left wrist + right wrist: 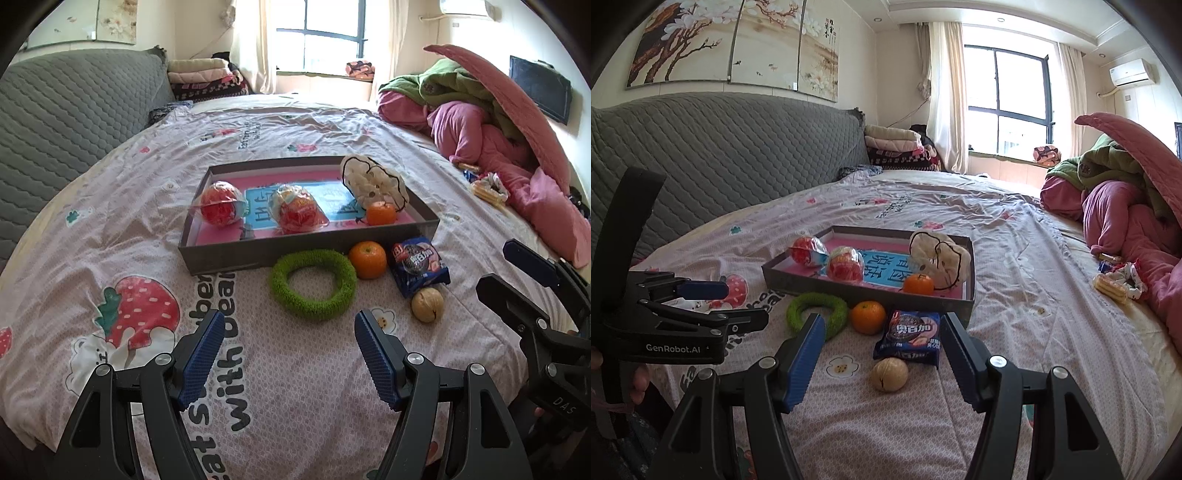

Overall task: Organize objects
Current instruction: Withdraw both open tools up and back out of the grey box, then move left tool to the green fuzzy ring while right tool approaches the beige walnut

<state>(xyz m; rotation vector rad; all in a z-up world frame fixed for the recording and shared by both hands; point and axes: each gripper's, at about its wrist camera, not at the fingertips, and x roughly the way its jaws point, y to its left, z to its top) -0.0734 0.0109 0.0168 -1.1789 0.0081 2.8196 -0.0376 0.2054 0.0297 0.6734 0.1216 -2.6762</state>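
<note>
A shallow grey box [258, 251] [849, 288] with a pink floor lies on the bed. Inside are two wrapped red balls [220, 203] [298, 214], a white plush [373, 181] and a small orange [381, 213]. In front of the box lie a green fuzzy ring [312, 283] [820, 310], an orange [368, 259] [868, 316], a blue snack packet [419, 266] [910, 334] and a walnut [427, 305] [889, 374]. My left gripper [290, 339] is open and empty, just short of the ring. My right gripper [882, 343] is open and empty, with the walnut between its fingers' lines.
The bedsheet [295, 387] is pink with strawberry prints. A grey quilted headboard [720, 155] runs along the left. A pile of pink and green bedding [1126, 206] and snack wrappers [1115, 280] lie on the right. Each gripper shows in the other's view.
</note>
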